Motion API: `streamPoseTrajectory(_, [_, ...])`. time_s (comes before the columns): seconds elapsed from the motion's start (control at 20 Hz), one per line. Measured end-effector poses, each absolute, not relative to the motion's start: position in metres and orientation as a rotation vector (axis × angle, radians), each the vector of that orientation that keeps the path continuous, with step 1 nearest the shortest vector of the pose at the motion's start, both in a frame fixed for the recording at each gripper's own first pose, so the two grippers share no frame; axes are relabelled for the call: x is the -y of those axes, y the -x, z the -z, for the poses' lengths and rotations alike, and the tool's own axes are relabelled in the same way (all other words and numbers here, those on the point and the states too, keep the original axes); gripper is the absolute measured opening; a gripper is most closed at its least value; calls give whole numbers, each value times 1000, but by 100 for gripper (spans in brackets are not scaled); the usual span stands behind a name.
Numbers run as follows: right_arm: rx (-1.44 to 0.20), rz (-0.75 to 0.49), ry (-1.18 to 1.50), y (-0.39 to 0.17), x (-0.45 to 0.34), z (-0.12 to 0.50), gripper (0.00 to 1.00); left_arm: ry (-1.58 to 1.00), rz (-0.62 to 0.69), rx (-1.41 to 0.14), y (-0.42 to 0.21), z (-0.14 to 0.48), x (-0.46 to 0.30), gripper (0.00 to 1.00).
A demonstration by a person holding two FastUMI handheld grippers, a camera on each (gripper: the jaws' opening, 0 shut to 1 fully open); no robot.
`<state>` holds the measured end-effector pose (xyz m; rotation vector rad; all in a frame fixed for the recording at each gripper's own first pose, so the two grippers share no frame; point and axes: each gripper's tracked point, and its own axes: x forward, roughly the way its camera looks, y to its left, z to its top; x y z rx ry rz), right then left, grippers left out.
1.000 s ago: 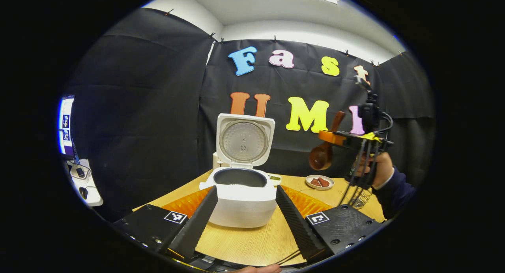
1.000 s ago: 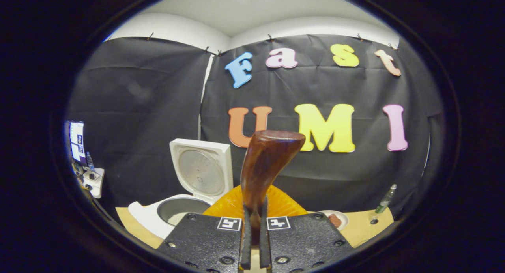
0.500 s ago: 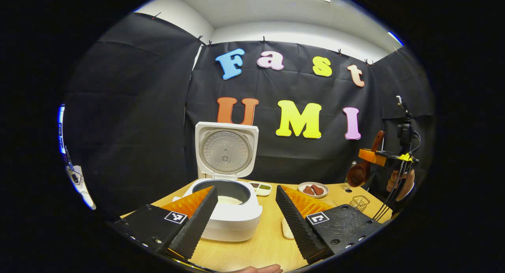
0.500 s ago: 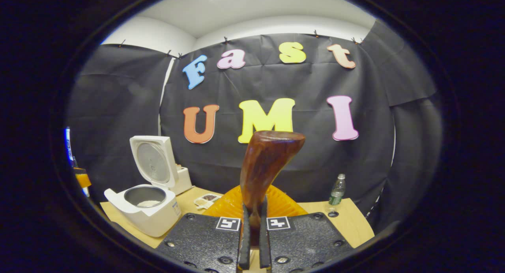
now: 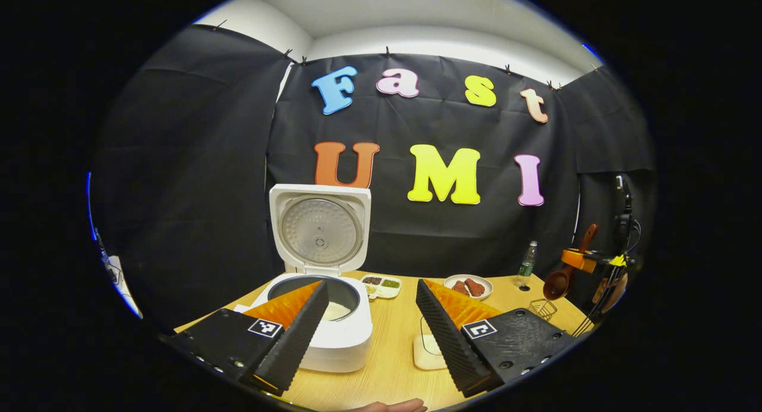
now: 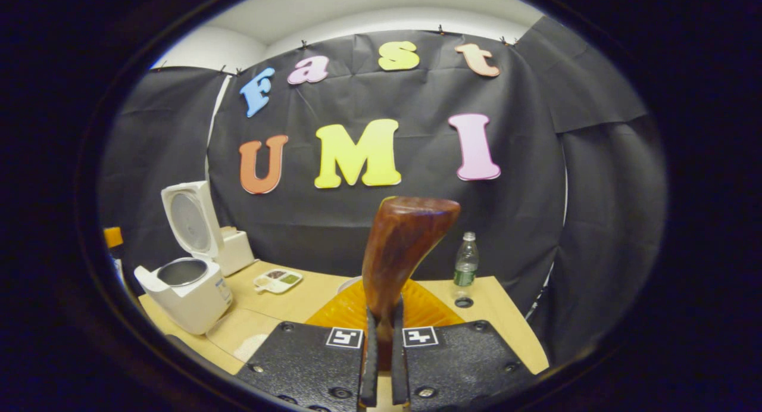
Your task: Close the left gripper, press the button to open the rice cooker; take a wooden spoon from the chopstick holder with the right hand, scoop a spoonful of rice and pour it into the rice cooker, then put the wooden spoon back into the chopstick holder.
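Rice cooker (image 5: 324, 317) stands on the wooden desk (image 5: 393, 364) w/ its lid (image 5: 319, 228) swung up and upright; inside the pot some white rice (image 5: 336, 309) is visible. In the right gripper view the same cooker (image 6: 187, 293) sits at the far left of the desk (image 6: 297, 302), well apart from the right claw.

Left claw (image 5: 372, 328) is wide open, nothing between the fingers; the left finger (image 5: 297, 334) overlaps the cooker's front in the picture, the right finger (image 5: 443, 331) is over the desk near a small white dish (image 5: 425, 352).

Right claw (image 6: 381, 352) is closed on the wooden spoon (image 6: 399, 251), both fingers pressing the handle, spoon standing up from them. In the left gripper view this spoon (image 5: 562, 278) hangs bowl-down at the far right, held by the right claw (image 5: 580, 258), above the desk and just above the wire chopstick holder (image 5: 542, 309). If the spoon bowl has rice in it, cannot tell.

Also on the desk: a small divided tray (image 5: 381, 284) w/ grains behind the cooker, a plate (image 5: 470, 287) w/ reddish pieces, and a plastic bottle (image 6: 466, 260) near the back wall.
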<state>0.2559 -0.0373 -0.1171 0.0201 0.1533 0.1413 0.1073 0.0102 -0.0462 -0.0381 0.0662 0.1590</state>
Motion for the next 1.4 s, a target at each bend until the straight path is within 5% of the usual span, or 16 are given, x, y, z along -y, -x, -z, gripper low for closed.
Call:
streamPoseTrajectory(0.5, [-272, -103, -52, -304, 71, 189, 18, 69, -127, -37, -165, 18, -19, 94])
streamPoseTrajectory(0.65, [-234, -37, -33, -292, 91, 175, 68, 59, -136, -67, -186, 17, -33, 94])
streamPoseTrajectory(0.7, [-210, -13, -26, -285, 96, 166, 65, 47, -139, -66, -193, 15, -38, 94])
streamPoseTrajectory(0.85, [-143, -26, -43, -260, 91, 139, 100, 41, -161, -70, -208, 8, -56, 94])
streamPoseTrajectory(1.4, [-53, -67, -36, -176, 77, 101, 99, 38, -198, -13, -270, -59, -115, 94])
